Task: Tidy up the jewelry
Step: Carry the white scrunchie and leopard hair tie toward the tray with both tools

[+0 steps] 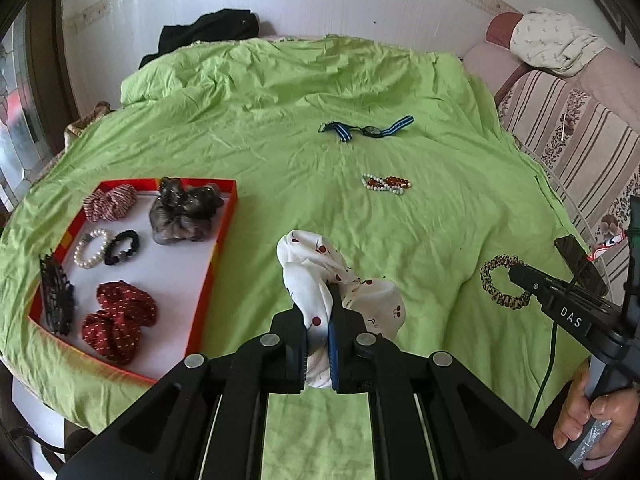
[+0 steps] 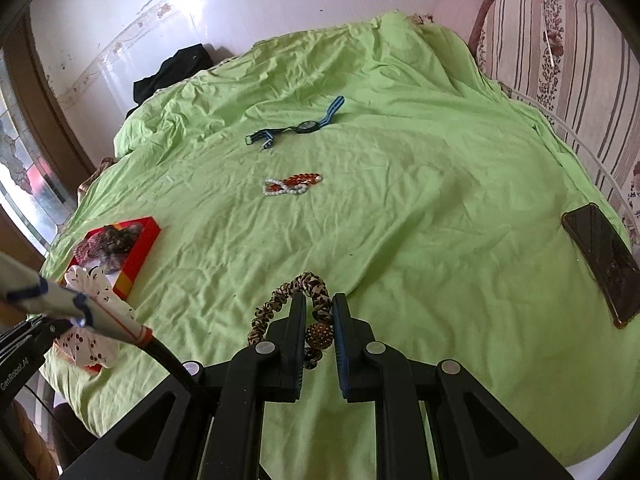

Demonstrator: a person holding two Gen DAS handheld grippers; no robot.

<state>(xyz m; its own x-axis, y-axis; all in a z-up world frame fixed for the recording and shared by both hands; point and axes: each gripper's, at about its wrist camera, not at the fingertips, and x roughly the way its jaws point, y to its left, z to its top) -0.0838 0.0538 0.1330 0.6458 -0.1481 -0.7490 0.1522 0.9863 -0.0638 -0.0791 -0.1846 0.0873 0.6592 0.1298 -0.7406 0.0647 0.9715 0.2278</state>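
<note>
left gripper (image 1: 320, 312) — fingers clenched on the white cherry-print scrunchie (image 1: 340, 280), lifted above the green bedspread (image 1: 400, 240) beside the red tray (image 1: 218, 248) | right gripper (image 2: 318, 316) — fingers pinching the leopard-print hair tie (image 2: 280, 300), its beaded ball seemingly between them | watch (image 1: 370, 130) and bead bracelets (image 1: 386, 183) lie farther up the bed
</note>
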